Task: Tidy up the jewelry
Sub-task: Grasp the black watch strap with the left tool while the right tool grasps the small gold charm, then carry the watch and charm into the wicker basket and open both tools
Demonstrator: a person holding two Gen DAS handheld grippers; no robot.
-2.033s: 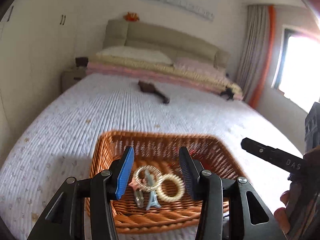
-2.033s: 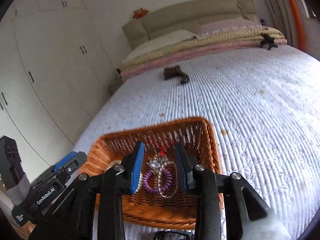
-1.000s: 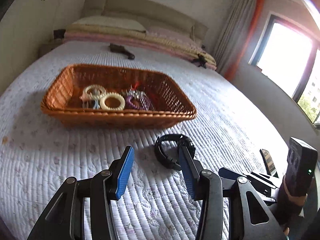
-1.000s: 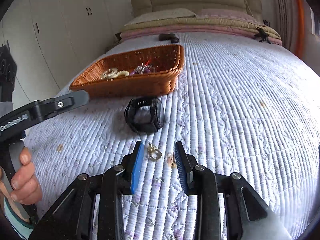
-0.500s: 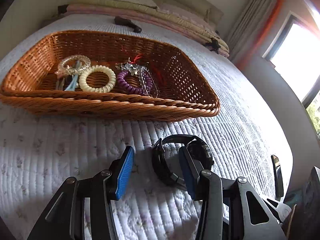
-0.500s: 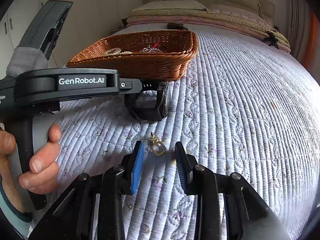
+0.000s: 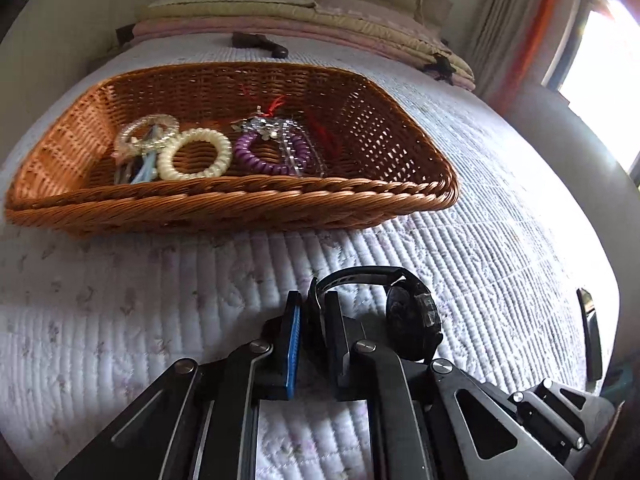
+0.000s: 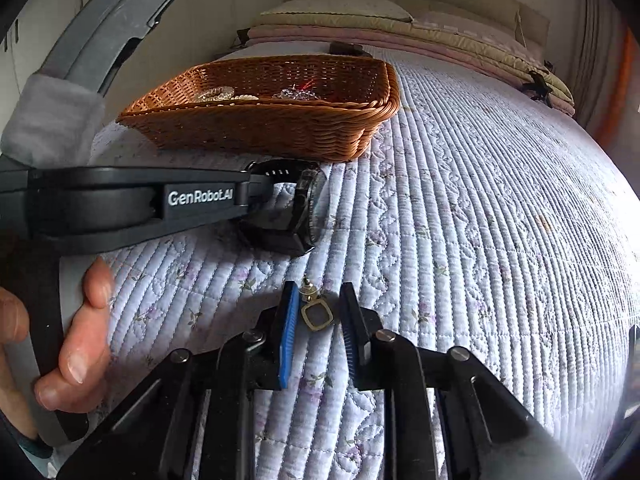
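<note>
The quilted bed (image 8: 480,184) is the soft ground under everything here, and that softness is the first risk: anything small pressed into it can sink between the stitched ridges and slip away from a grip. The wicker basket (image 7: 240,204) stands toward the pillows and already holds several hair rings and a beaded piece, so both remaining things have to clear its raised near rim; a low carry could catch that rim and knock a piece loose. The black watch (image 7: 412,316) lies on the bed just before the basket, and the left tongs (image 7: 310,320) have just closed, clenched on its strap near one end; held so far from the heavy face, the watch may swing or twist out on the lift. The gold earring (image 8: 316,314) lies on the quilt between the pads of the right tongs (image 8: 320,312), which have just been closing but still show a gap on either side, so it is not yet pinched. It is tiny and flat, and I judge the pads may shut over it, nudge it aside, or grab quilt instead.
</note>
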